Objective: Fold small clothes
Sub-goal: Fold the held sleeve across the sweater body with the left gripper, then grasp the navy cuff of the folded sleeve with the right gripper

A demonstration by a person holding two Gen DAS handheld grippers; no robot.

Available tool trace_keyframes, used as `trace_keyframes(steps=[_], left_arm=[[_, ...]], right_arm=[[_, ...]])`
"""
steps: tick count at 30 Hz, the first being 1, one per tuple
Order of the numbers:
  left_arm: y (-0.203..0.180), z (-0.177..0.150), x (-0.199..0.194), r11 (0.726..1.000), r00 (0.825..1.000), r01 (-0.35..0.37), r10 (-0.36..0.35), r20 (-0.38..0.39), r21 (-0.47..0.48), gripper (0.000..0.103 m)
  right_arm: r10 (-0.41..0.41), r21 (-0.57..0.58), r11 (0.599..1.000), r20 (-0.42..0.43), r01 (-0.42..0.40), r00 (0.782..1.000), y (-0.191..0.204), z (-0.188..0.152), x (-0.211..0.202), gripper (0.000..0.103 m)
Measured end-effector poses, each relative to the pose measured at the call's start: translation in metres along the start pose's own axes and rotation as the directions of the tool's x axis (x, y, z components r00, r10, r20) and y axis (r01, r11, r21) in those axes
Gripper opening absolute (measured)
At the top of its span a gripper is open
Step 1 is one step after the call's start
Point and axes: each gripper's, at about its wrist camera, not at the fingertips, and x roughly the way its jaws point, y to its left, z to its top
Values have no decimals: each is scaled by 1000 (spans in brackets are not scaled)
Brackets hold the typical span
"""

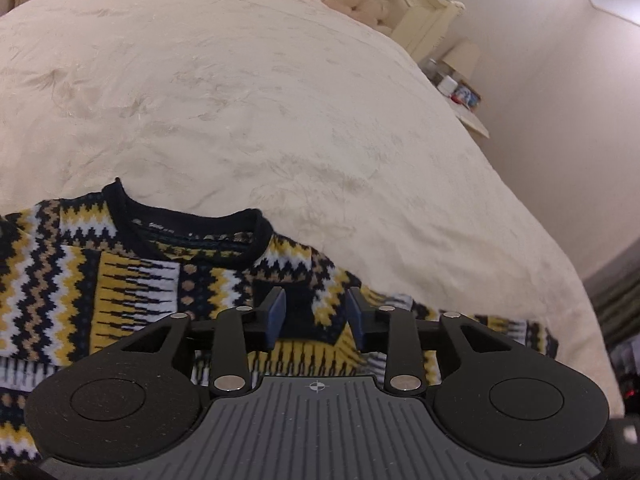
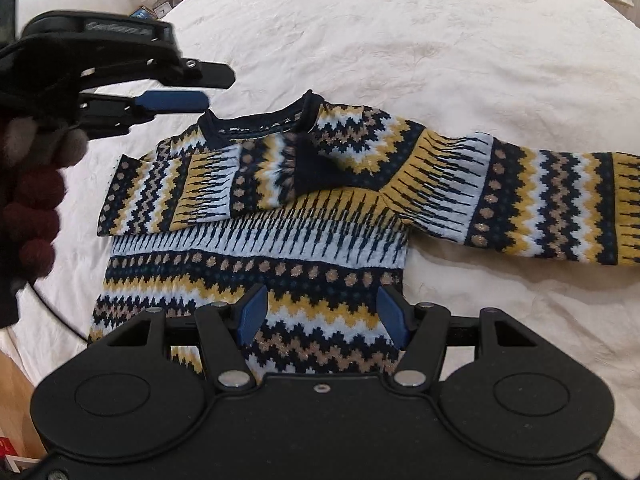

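While the patterned knit sweater [image 1: 132, 280] lies flat on the cream bed [image 1: 280, 112] with its dark ribbed collar toward the far side, the left wrist view shows the left gripper [image 1: 316, 312] just above the folded-in sleeve cuff, its blue-padded jaws partly apart with nothing clamped. Seen from the right wrist, the sweater [image 2: 256, 248] runs near to far, its left sleeve folded across the chest and its right sleeve stretched out to the right; the right gripper [image 2: 320, 312] hovers over the hem, jaws well apart and empty, and the left gripper [image 2: 188, 88] is held by a gloved hand [image 2: 32, 184] at far left.
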Motion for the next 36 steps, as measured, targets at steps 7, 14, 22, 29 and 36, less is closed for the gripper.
trace_keyframes(steps=[7,14,22,29,36], left_arm=[[23,-17,-17,995,994,-103,103,-22,-7,43],[77,-32,-29,959,964,-261,254,-73,-112,43],[120,-49,-34,919,929,-362,342,-144,-153,43],[144,-56,-29,892,906,-412,380,-188,-184,43],[159,-55,-28,872,886,-452,415,-208,-186,43]], right_arm=[[-9,-8,1000,29,9,1000,9,18,16,64],[17,30,999,88,-20,996,6,50,46,56],[-19,54,998,65,15,998,-3,85,93,56],[-49,62,997,-7,49,999,-11,97,134,56],[-47,82,995,-38,50,998,-14,99,153,41]])
